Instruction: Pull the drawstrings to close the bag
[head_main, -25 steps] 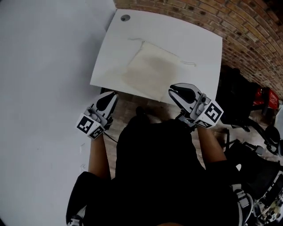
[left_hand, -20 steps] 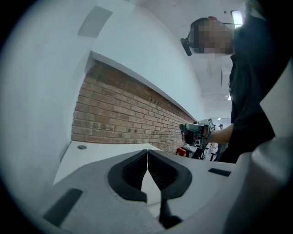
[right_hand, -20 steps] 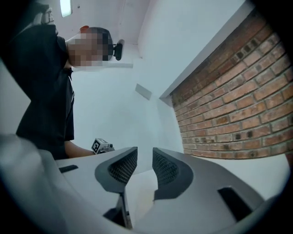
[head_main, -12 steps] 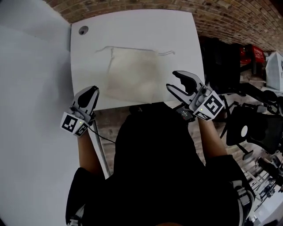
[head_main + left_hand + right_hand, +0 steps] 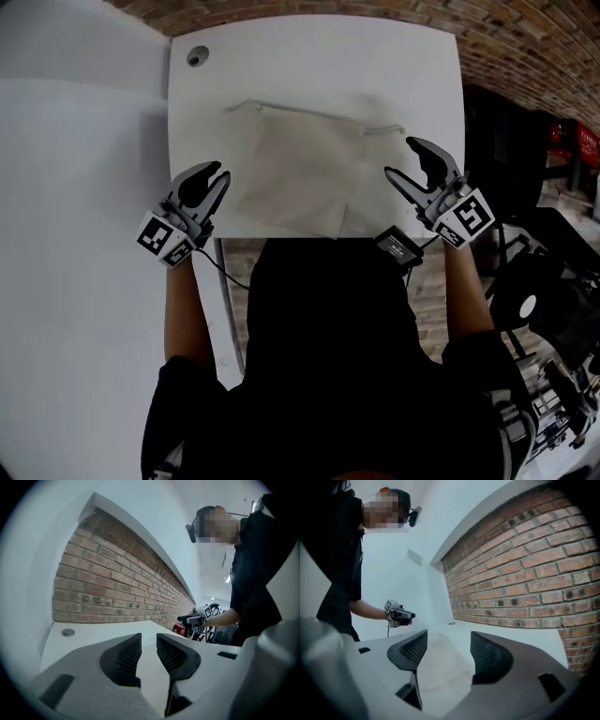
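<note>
A flat cream drawstring bag point(image 5: 300, 173) lies on the white table point(image 5: 319, 56), its mouth toward the far side. One thin drawstring point(image 5: 246, 105) trails off at the far left and another point(image 5: 386, 128) at the far right. My left gripper point(image 5: 208, 178) hovers at the table's near left edge, left of the bag; its jaws are opening, with a narrow gap and nothing in it point(image 5: 148, 641). To the right of the bag, my right gripper point(image 5: 412, 159) is opening wide and holds nothing. The bag point(image 5: 440, 660) shows beyond its jaws.
A round grommet hole point(image 5: 196, 56) sits in the table's far left corner. A brick wall point(image 5: 525, 47) runs behind and to the right. Dark chairs and gear point(image 5: 553, 300) crowd the right side. A small black box point(image 5: 400, 246) on a cable hangs by the right gripper.
Both grippers have come up from below the table's near edge to either side of the bag. Both sets of jaws have gone from shut to open, the right one wider.
</note>
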